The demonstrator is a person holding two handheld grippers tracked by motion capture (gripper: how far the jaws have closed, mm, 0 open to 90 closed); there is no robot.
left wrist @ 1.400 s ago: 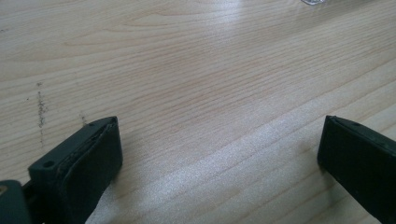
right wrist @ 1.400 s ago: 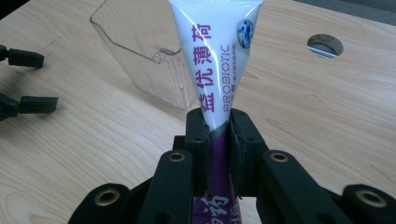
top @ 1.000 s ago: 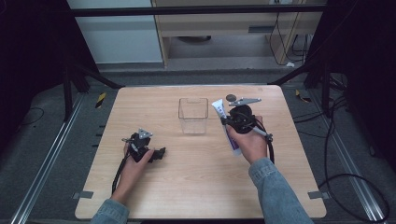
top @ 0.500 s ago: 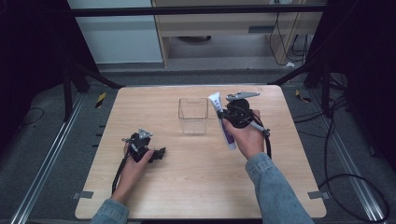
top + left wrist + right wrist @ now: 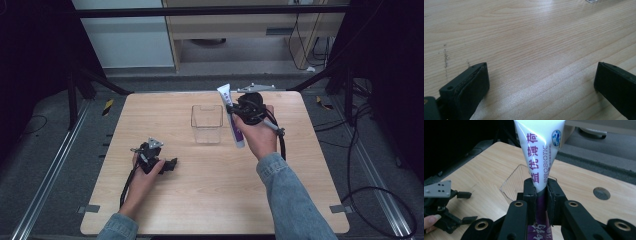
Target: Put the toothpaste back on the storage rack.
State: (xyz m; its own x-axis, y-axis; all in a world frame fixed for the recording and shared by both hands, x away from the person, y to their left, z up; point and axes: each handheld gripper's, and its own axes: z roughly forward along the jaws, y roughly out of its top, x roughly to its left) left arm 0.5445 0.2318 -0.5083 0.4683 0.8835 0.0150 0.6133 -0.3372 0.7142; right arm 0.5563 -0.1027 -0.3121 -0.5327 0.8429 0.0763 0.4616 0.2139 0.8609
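Clamping a white and purple tube (image 5: pixel 539 167) between its jaws, the right gripper (image 5: pixel 239 111) holds it tilted in the air just right of a clear box (image 5: pixel 207 123) at the table's (image 5: pixel 300 200) far middle; the left gripper (image 5: pixel 162 163) rests near left, jaws wide apart with nothing between them

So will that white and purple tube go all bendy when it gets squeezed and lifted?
Probably a little. The tube looks like soft plastic, pinched narrow where the right gripper clamps it. Its flat sealed end stays straight, so it likely won't flop. It's held aloft easily, so probably light.
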